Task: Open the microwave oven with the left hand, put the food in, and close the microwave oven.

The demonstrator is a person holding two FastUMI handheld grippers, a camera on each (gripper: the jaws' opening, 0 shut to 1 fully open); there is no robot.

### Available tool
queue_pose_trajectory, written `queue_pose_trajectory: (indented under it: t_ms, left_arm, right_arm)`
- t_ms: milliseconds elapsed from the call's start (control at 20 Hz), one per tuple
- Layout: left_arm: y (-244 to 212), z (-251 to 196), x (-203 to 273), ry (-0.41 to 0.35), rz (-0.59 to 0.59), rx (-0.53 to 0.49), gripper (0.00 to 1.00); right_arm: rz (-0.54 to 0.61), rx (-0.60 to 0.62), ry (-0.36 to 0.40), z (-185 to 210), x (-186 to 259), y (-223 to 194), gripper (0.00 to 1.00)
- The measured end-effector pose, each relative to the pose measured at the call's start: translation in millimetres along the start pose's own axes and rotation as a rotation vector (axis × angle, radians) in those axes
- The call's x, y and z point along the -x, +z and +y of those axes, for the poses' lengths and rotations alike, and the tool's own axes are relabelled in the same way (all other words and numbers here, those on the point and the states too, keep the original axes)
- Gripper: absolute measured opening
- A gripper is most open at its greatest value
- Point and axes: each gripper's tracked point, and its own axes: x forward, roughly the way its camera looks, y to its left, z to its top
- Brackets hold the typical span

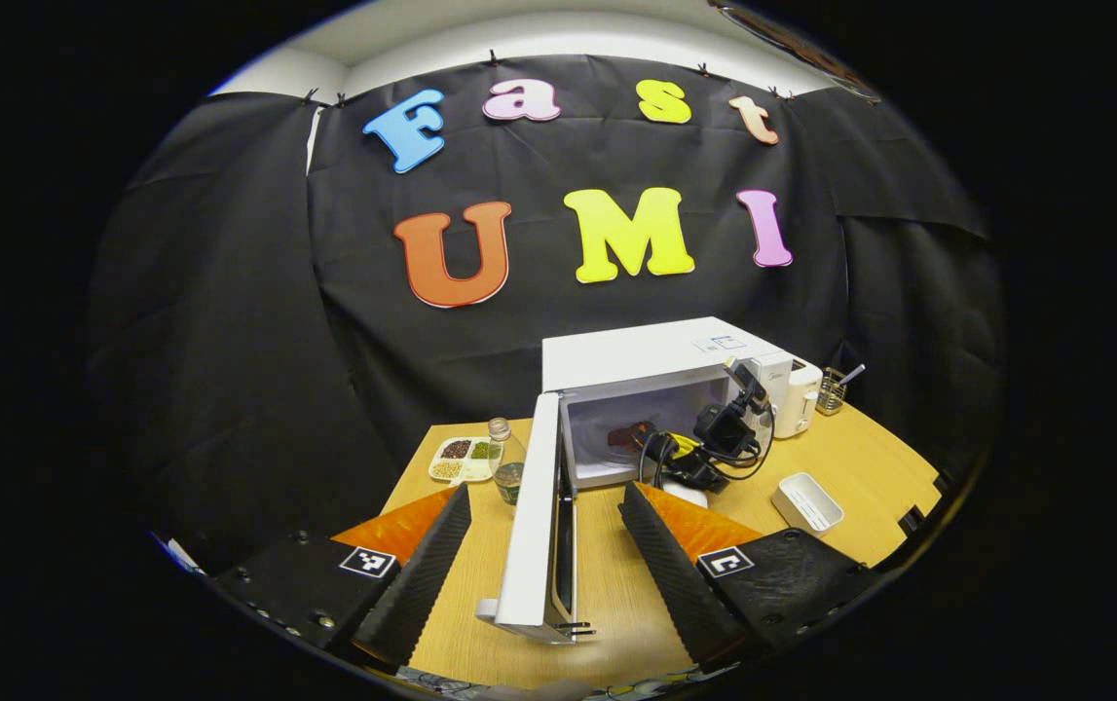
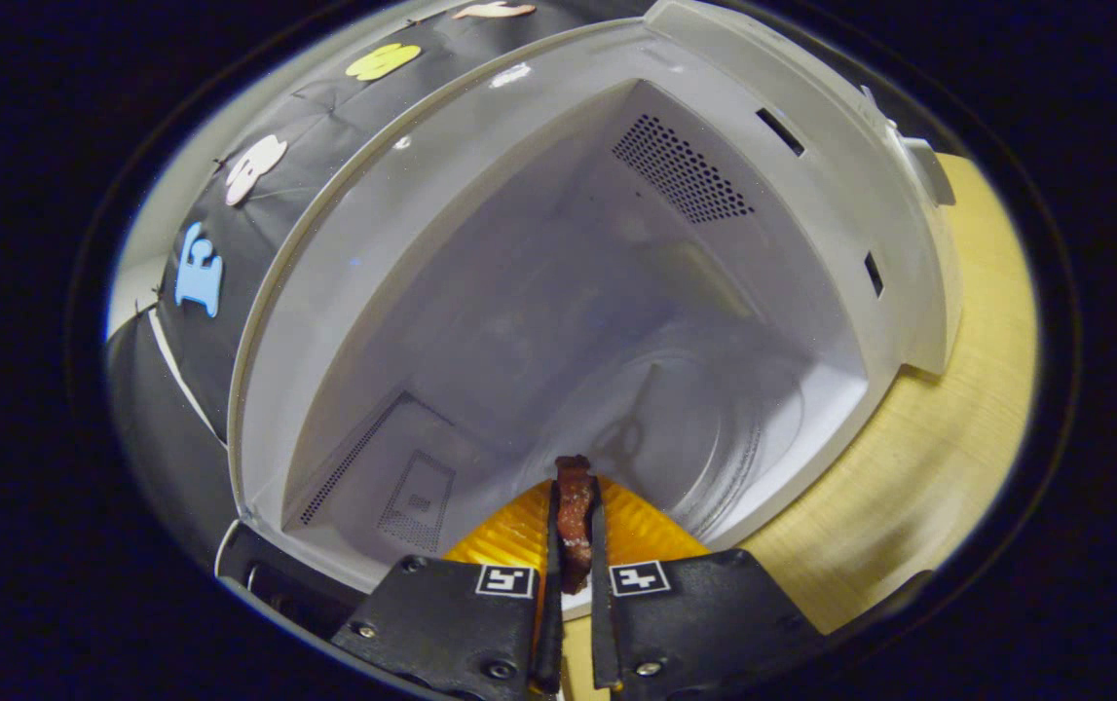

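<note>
Inside smooth white microwave (image 2: 558, 292), right gripper (image 2: 573, 531) clamps crusty reddish food strip (image 2: 575, 521).

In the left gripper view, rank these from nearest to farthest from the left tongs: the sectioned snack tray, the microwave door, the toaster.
1. Microwave door: swung open, its edge between the left tongs.
2. Sectioned snack tray: farther back, left of the door.
3. Toaster: farthest, at the microwave's right, near the wall.

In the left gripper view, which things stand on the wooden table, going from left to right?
White divided tray of beans → clear glass bottle → open white microwave door → white rectangular plastic box.
</note>
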Motion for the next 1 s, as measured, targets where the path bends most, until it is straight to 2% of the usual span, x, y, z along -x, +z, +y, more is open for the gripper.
queue_pose_trajectory:
  t_ms: [50, 100, 150, 200, 350, 500, 550, 600, 650, 700, 750, 800, 850, 900, 950, 1000]
  left_arm:
    - [0, 2, 0, 0.001, -0.002, 0.005, 0.97]
    - [0, 3, 1, 0.002, -0.007, 0.004, 0.97]
    - [1, 4, 2, 0.006, -0.011, -0.001, 0.97]
    - [1, 4, 3, 0.007, -0.013, -0.005, 0.97]
    - [3, 5, 7, 0.002, -0.020, 0.000, 0.96]
    - [6, 5, 6, 0.004, -0.028, 0.009, 0.97]
    - [7, 5, 6, 0.006, -0.030, 0.014, 0.97]
    - [7, 5, 7, 0.008, -0.032, 0.017, 0.97]
    - [9, 6, 8, 0.012, -0.040, 0.014, 0.97]
    - [12, 8, 8, 0.019, -0.042, 0.008, 0.97]
    - [12, 12, 8, 0.029, -0.047, 0.005, 0.97]
    - [13, 14, 9, 0.035, -0.053, 0.008, 0.97]
    - [14, 15, 11, 0.036, -0.057, 0.014, 0.97]
    - [14, 19, 12, 0.047, -0.060, 0.020, 0.97]
    - [16, 24, 14, 0.056, -0.066, 0.026, 0.97]
    - [15, 27, 16, 0.064, -0.072, 0.035, 0.97]
  right_arm:
    - [-0.012, 0.048, -0.009, -1, -1, 0, 0.16]
    - [-0.019, 0.099, -0.032, -7, -3, -1, 0.10]
    - [-0.017, 0.134, -0.050, -11, -2, -3, 0.14]
    - [-0.012, 0.154, -0.059, -11, -3, -5, 0.31]
    - [-0.016, 0.248, -0.095, -19, 1, 4, 0.43]
    - [-0.065, 0.344, -0.097, -14, 7, 24, 0.61]
    - [-0.068, 0.356, -0.087, -10, 10, 28, 0.57]
    - [-0.064, 0.372, -0.080, -7, 14, 31, 0.69]
    - [-0.054, 0.379, -0.070, -4, 20, 32, 0.63]
    - [-0.041, 0.385, -0.059, -2, 27, 32, 0.64]
    - [-0.026, 0.401, -0.053, 0, 40, 34, 0.72]
    - [-0.018, 0.418, -0.041, 4, 54, 39, 0.75]
    - [-0.015, 0.450, -0.022, 9, 70, 45, 0.76]
    - [-0.014, 0.491, -0.004, 13, 90, 54, 0.84]
    - [-0.013, 0.537, 0.006, 15, 110, 64, 0.81]
    - [-0.012, 0.592, 0.016, 15, 132, 74, 0.95]
